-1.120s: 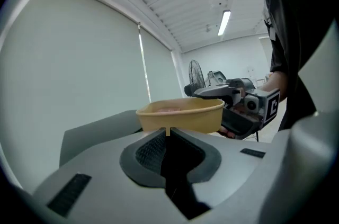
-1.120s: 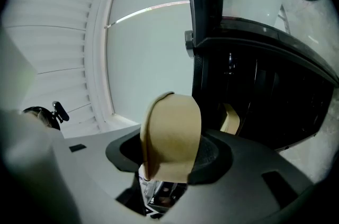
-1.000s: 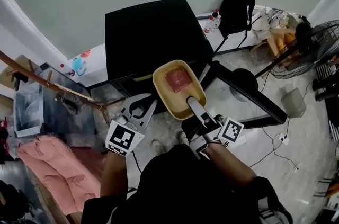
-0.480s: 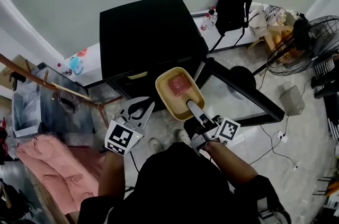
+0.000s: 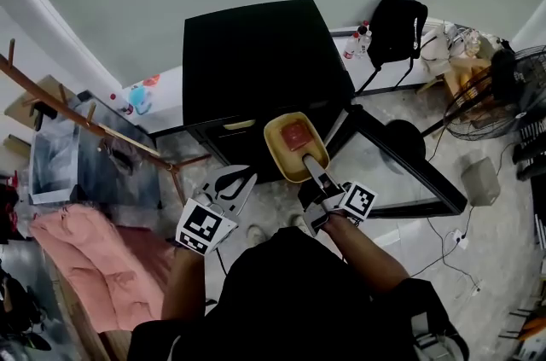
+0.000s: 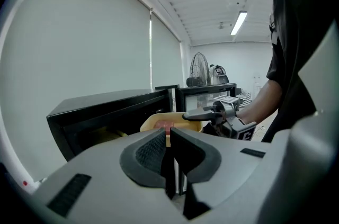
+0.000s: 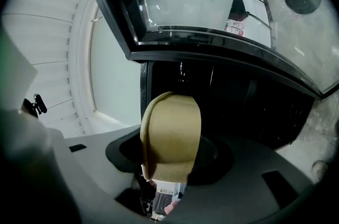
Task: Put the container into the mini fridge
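At left, the left tongs (image 5: pixel 239 178) hang idle beside the work, their jaws pressed together on nothing, pointed forward and a little downward before the black mini fridge (image 5: pixel 256 61). At centre is the tan container (image 5: pixel 293 148), with a pink-red block (image 5: pixel 297 134) lying in it. It is carried low at the fridge's open front, just short of the dark cavity, and from these views it appears not yet inside. The right tongs (image 5: pixel 312 167) are clamped on the container's near rim and hold it out roughly level, with the forearm stretched forward from the body. To the right, the fridge's glass door (image 5: pixel 401 171) stands swung wide, clear of the path. The step in hand looks to be the insertion itself. The next move calls for pushing the container straight ahead into the opening and keeping it level so the contents do not slide. It then calls for setting it down inside, parting the tongs and drawing back. The left tongs seem free to shut the door afterward.
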Demonstrator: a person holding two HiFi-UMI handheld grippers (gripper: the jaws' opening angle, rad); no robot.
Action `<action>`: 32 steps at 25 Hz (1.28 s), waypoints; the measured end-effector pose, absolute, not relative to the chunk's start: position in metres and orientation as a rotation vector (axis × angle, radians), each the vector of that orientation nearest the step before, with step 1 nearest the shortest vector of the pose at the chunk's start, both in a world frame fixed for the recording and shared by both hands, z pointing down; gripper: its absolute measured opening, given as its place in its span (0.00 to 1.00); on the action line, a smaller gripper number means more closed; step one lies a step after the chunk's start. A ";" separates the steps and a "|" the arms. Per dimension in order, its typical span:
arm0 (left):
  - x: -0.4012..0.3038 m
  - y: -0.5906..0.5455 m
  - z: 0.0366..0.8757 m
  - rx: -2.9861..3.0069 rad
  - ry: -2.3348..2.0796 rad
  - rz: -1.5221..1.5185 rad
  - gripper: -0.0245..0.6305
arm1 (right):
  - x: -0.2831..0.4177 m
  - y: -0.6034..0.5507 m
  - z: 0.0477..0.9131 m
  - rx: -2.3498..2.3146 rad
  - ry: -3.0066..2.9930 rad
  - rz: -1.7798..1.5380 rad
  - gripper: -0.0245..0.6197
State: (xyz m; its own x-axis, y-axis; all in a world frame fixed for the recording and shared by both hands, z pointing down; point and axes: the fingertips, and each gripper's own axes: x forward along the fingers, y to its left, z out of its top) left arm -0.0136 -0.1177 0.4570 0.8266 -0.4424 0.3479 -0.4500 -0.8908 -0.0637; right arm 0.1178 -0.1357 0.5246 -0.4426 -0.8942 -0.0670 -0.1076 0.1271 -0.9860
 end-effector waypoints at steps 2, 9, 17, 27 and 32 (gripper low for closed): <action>-0.021 -0.117 0.460 2.957 -0.749 0.568 0.10 | 0.117 -0.144 0.532 -0.993 1.676 -1.393 0.37; -0.033 -0.114 0.467 2.913 -0.820 0.592 0.10 | 0.122 -0.167 0.553 -1.054 1.623 -1.417 0.37; -0.041 -0.112 0.477 2.876 -0.853 0.620 0.10 | 0.118 -0.187 0.565 -1.064 1.570 -1.421 0.37; -0.053 -0.113 0.482 2.830 -0.898 0.613 0.10 | 0.115 -0.208 0.572 -1.073 1.516 -1.441 0.37; -0.057 -0.116 0.485 2.815 -0.911 0.621 0.10 | 0.112 -0.221 0.571 -1.078 1.524 -1.435 0.37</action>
State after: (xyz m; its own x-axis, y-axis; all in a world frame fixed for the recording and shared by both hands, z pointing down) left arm -0.0572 -0.1159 0.4847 0.7350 -0.5347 0.4170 -0.5832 -0.8122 -0.0136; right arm 0.1118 -0.2209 0.5708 -0.3480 -0.9373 0.0171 -0.0734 0.0091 -0.9973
